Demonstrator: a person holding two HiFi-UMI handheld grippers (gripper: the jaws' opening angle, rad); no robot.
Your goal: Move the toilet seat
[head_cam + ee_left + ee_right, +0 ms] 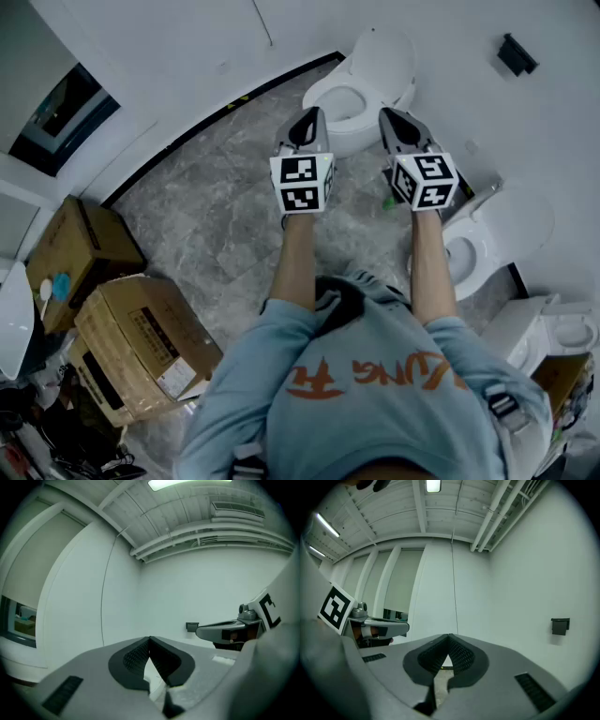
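left hand-held gripper (306, 124), right hand-held gripper (392, 120): both clenched, empty, level, side by side. toilet seat (328, 94): on toilet (361, 141) just ahead, between both tips; long axis slanting away rightward; left tip seemingly nearer.

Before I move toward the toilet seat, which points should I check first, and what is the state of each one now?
1. Left gripper empty: ok, shut with nothing between the jaws.
2. Right gripper empty: ok, shut with nothing between the jaws.
3. Jaws open enough to take a seat: not ok, both are shut.
4. Grippers aimed at the toilet ahead: not ok, both gripper views show only walls and ceiling.
5. Which toilet is meant, the one ahead or the second toilet at the right: cannot tell.
6. Seat of the toilet ahead up or down: cannot tell from the head view.
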